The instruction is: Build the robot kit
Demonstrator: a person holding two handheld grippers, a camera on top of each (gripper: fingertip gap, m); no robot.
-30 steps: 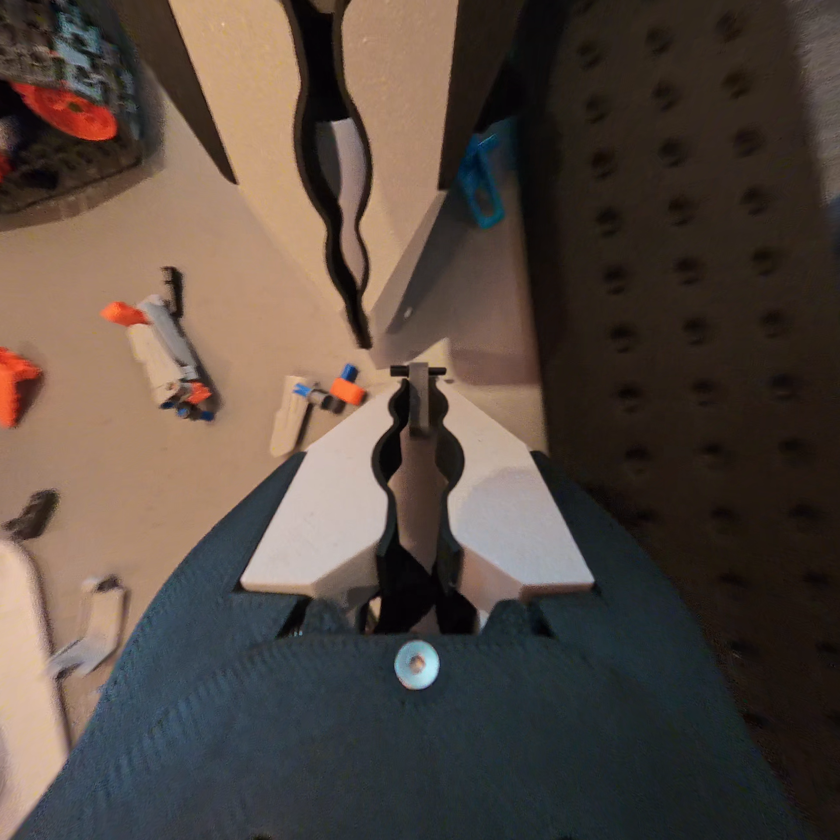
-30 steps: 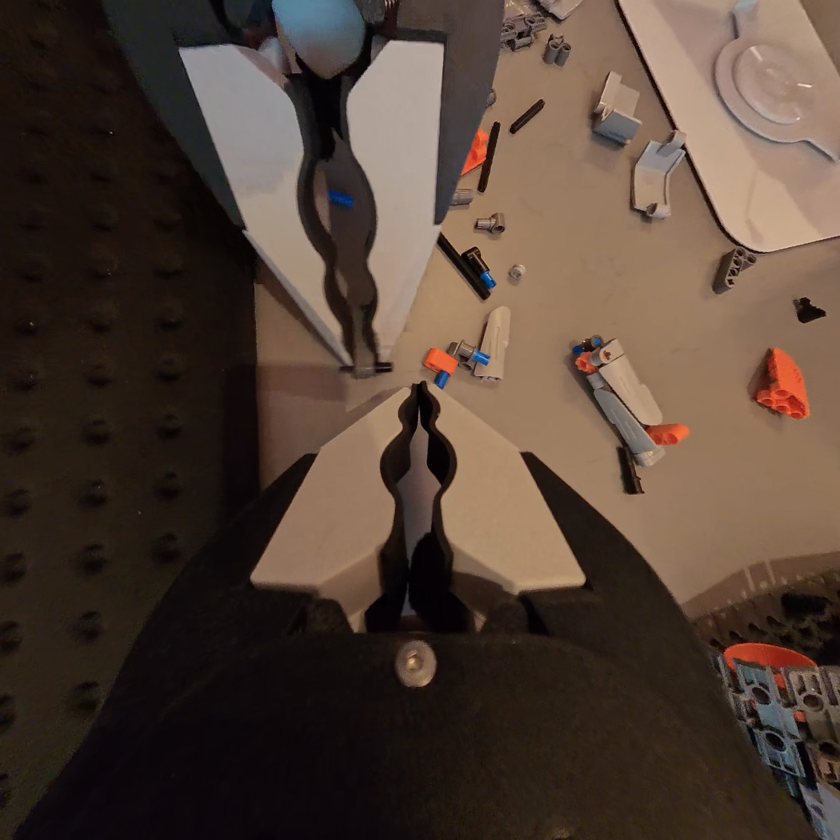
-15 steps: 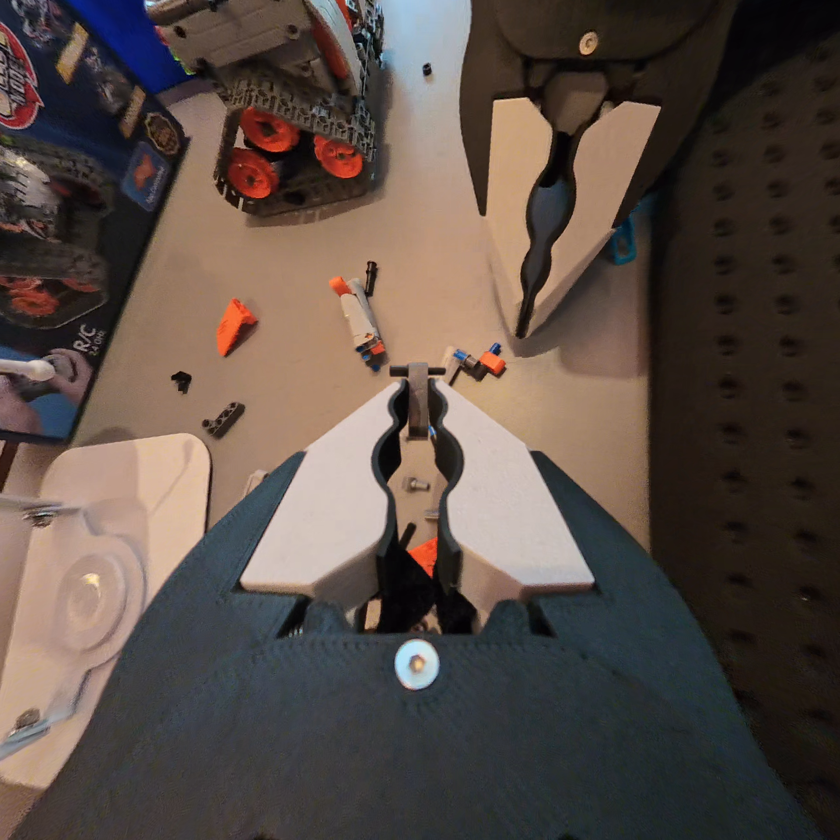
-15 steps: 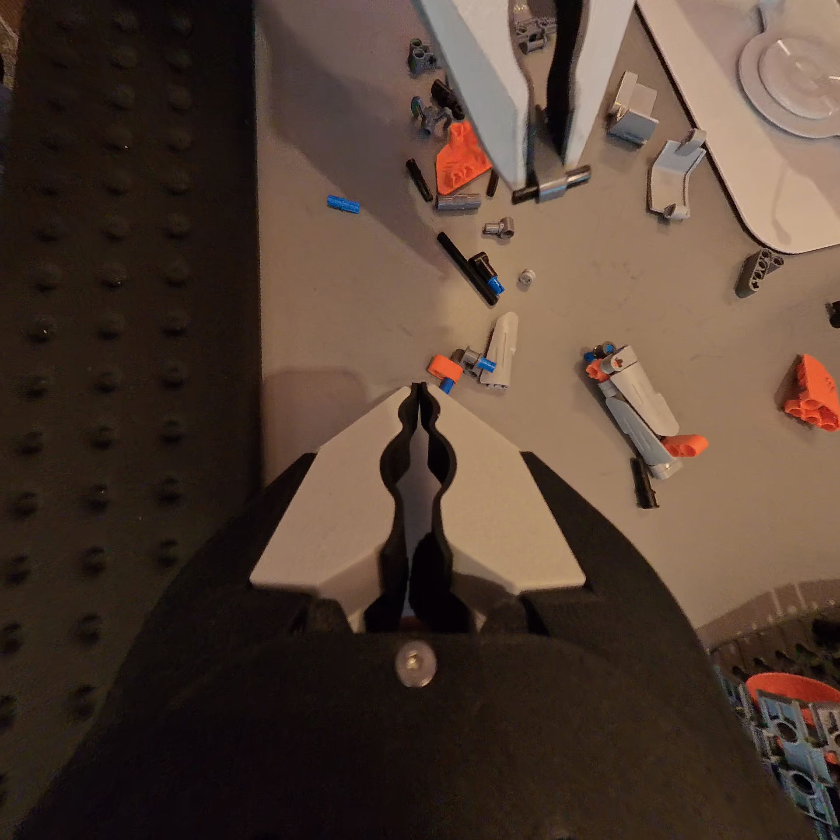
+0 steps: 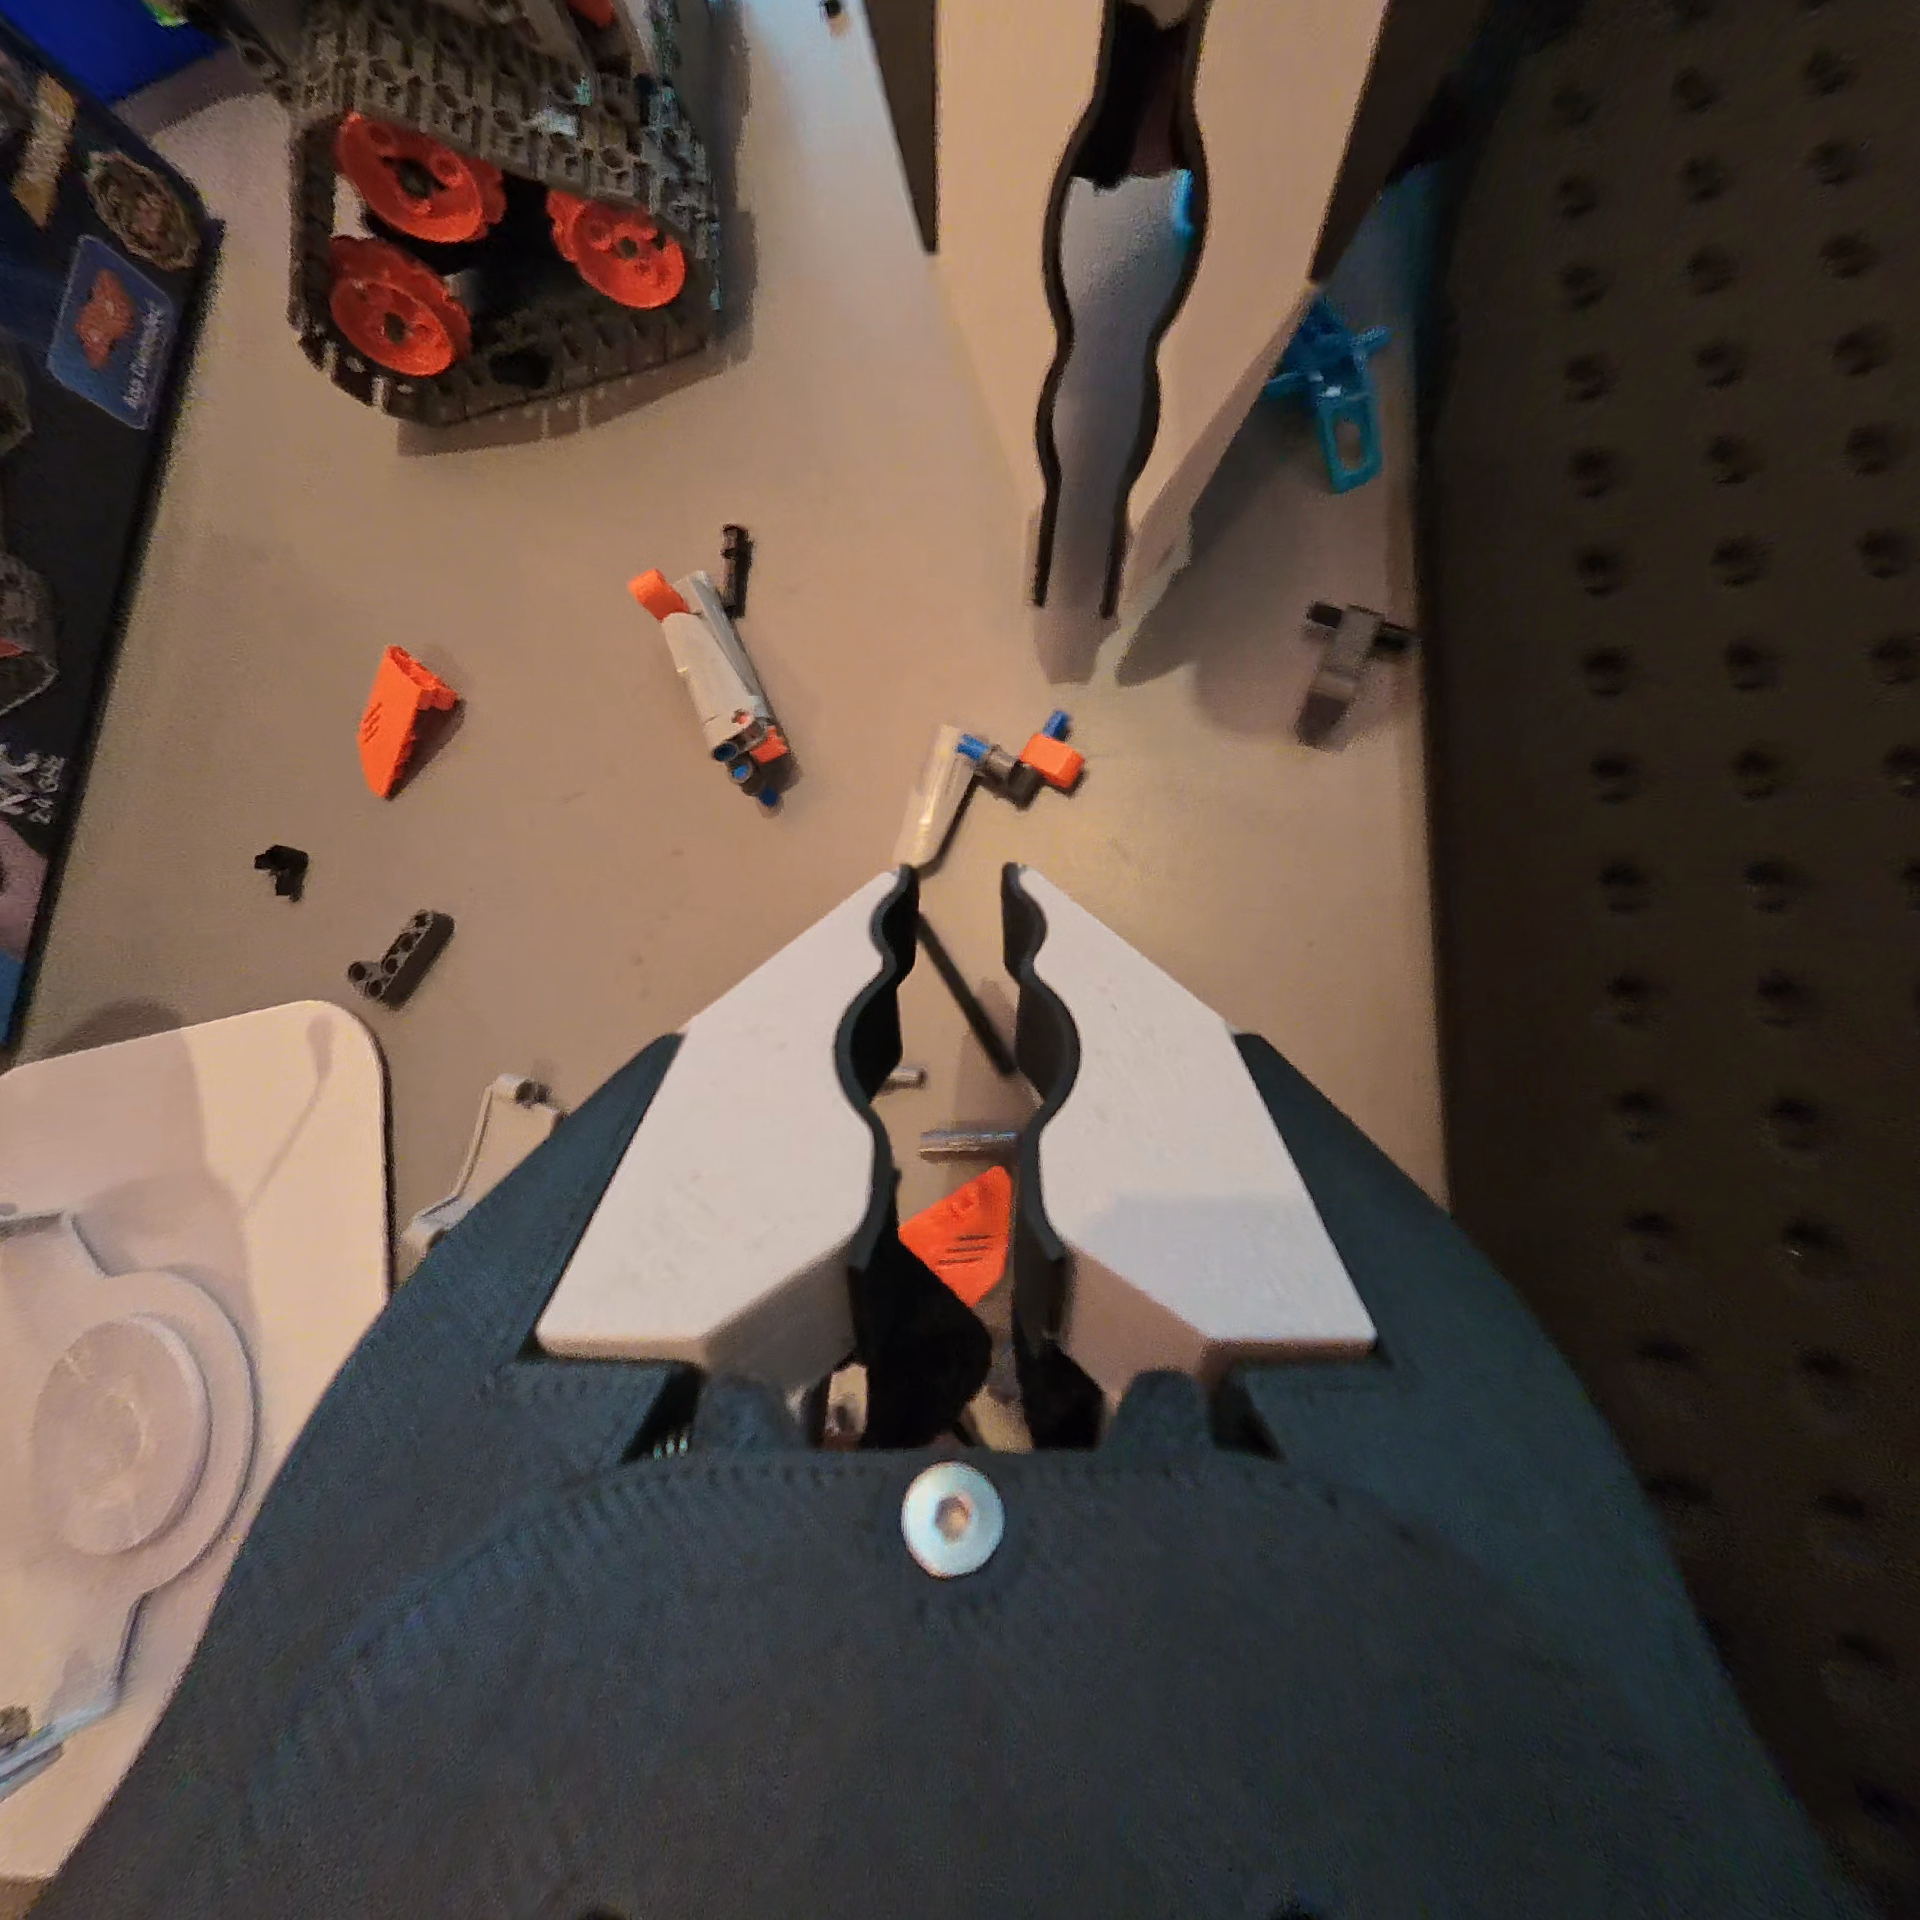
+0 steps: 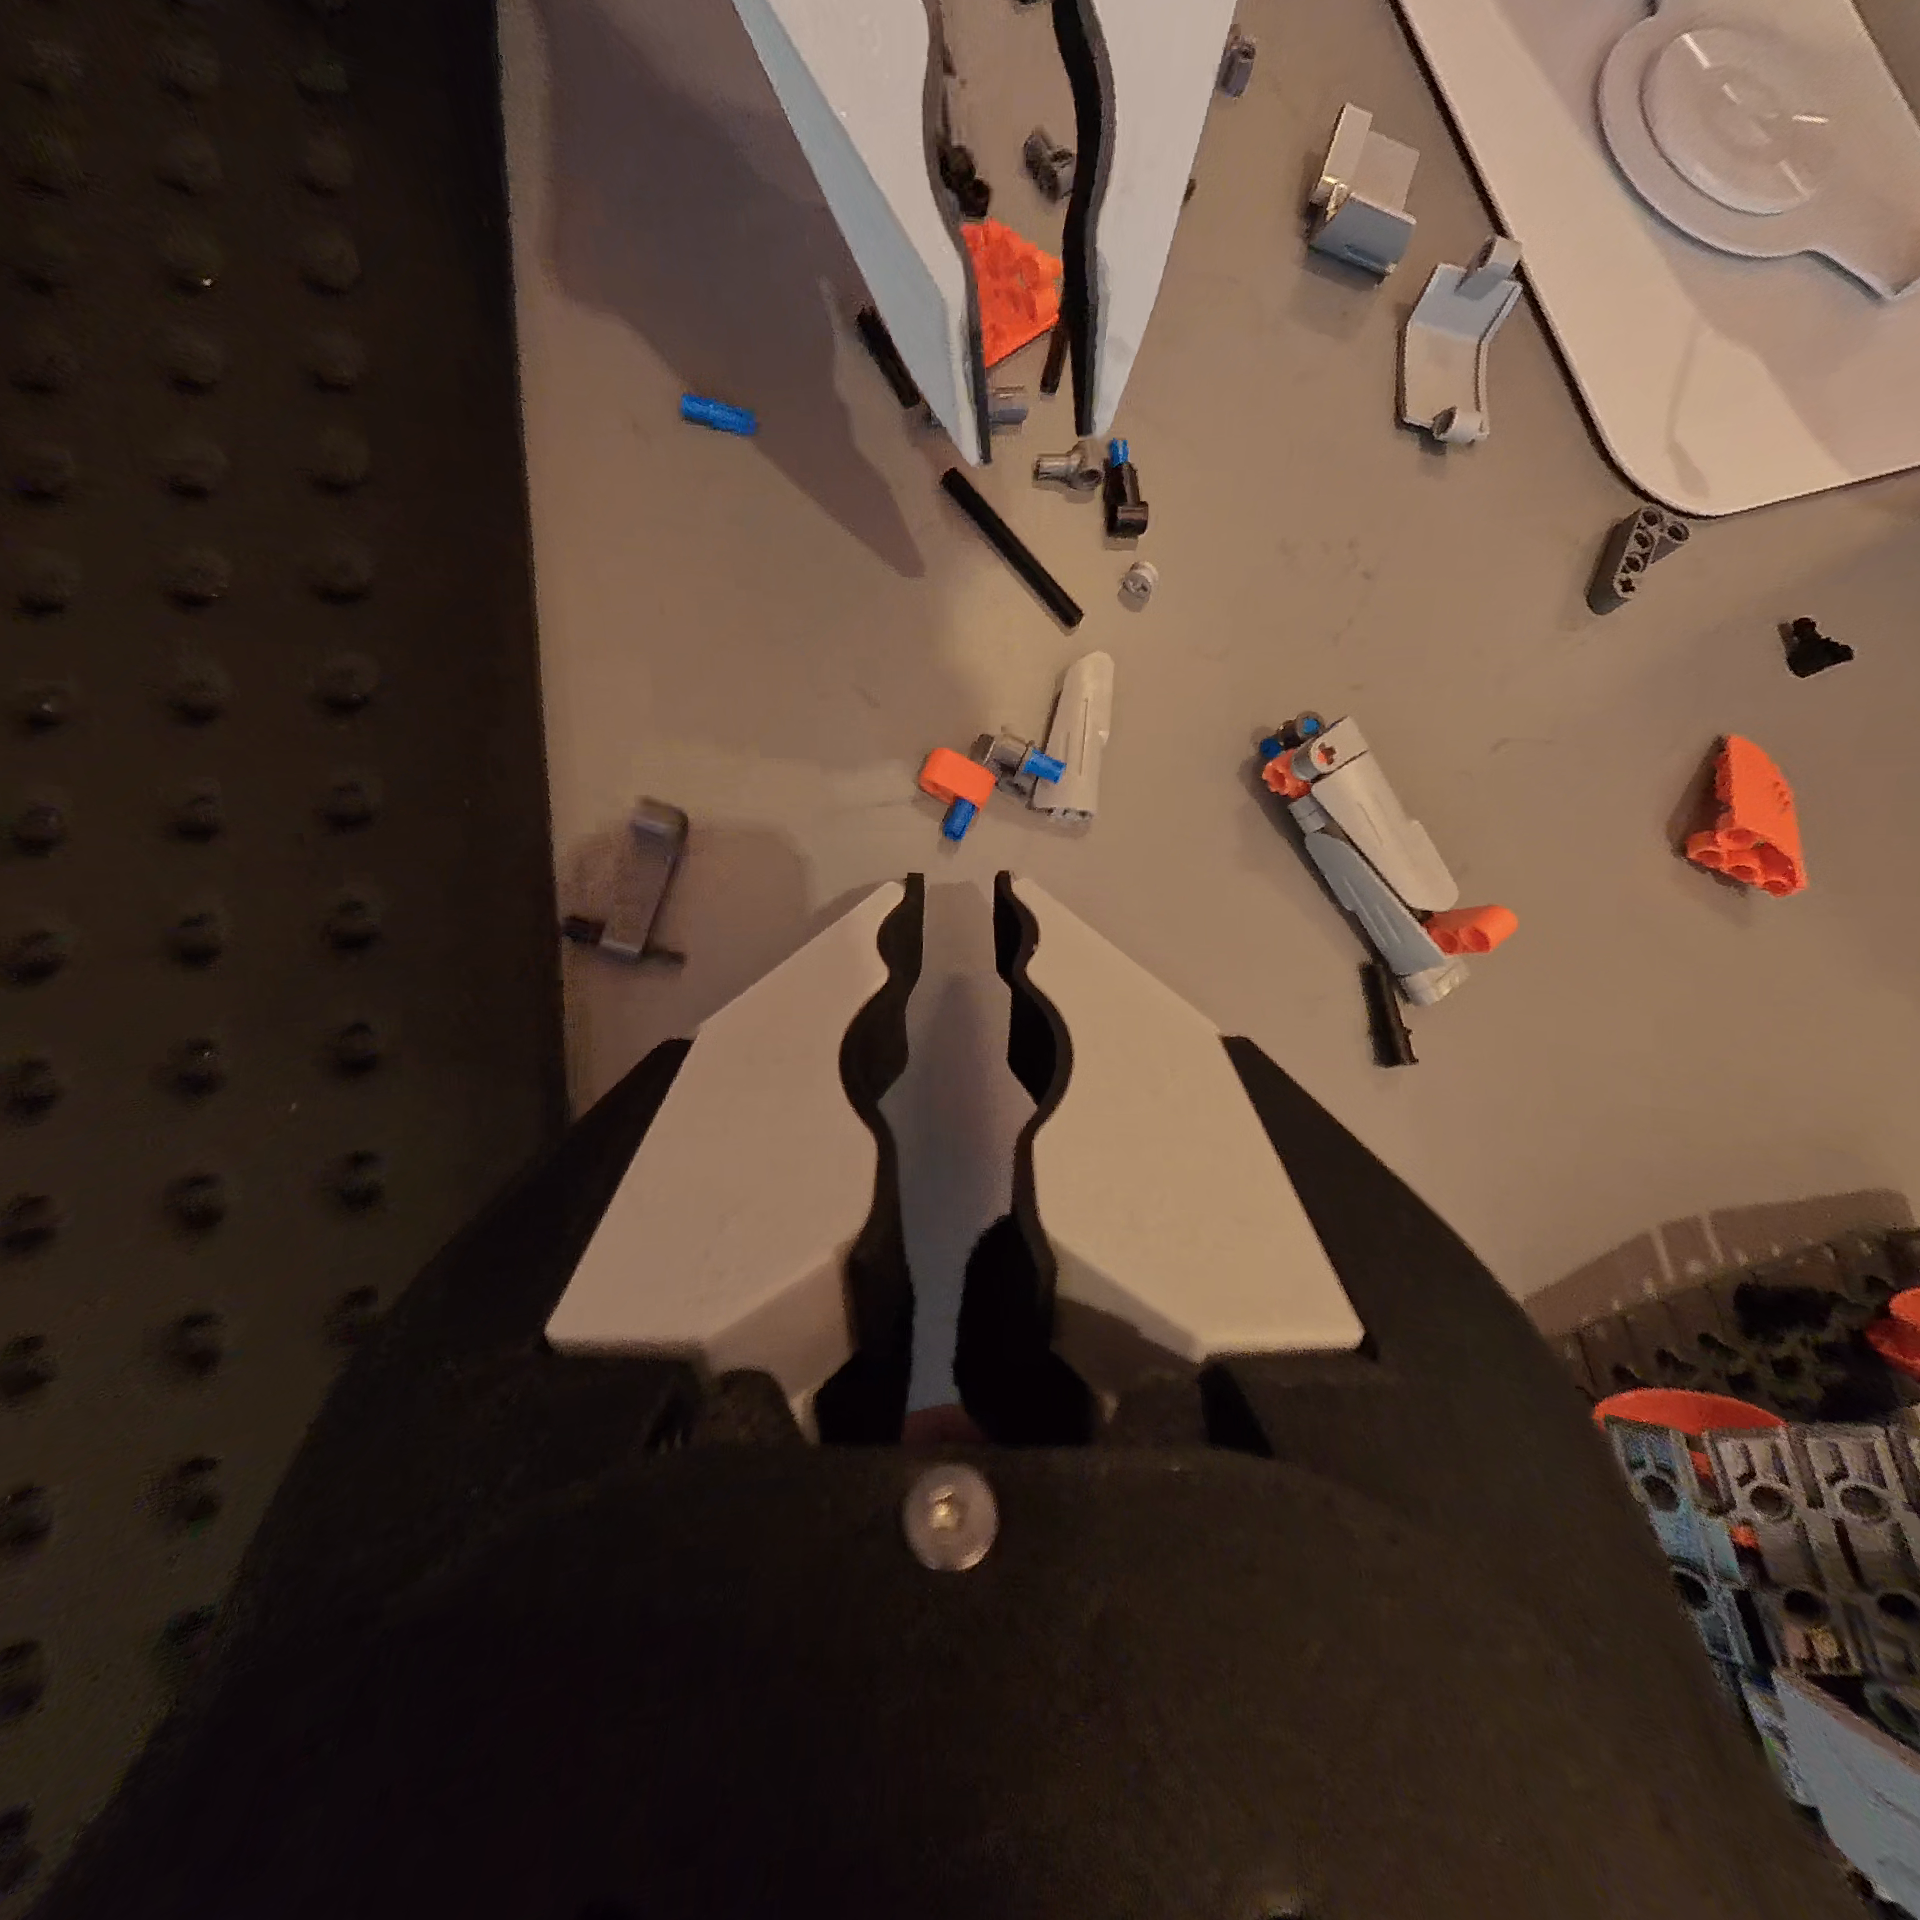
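My left gripper (image 5: 958,873) is open and empty, low over the grey table. It also shows at the top of the right wrist view (image 6: 1034,436). A grey beam with a black cross pin (image 5: 1340,665) lies loose by the mat edge, also seen in the right wrist view (image 6: 634,883). My right gripper (image 6: 956,881) is slightly open and empty; it also shows in the left wrist view (image 5: 1081,582). A small orange, blue and grey assembly (image 5: 987,769) lies between the two grippers, just ahead of the right fingertips (image 6: 1023,769).
A dark studded mat (image 5: 1683,727) borders the table. A tracked model with orange wheels (image 5: 499,239), a white tray (image 5: 187,1195), an orange wedge (image 5: 400,717), a grey and orange assembly (image 5: 712,675), a black axle (image 6: 1013,551) and a blue pin (image 6: 717,412) lie around. The grippers' ends are close to 7 cm from one another. The blue pin (image 6: 717,412) is about 8 cm from my left fingertips.
My left gripper has opened and let go of the grey beam with the black pin, which now lies by the mat. My right gripper has opened a little.
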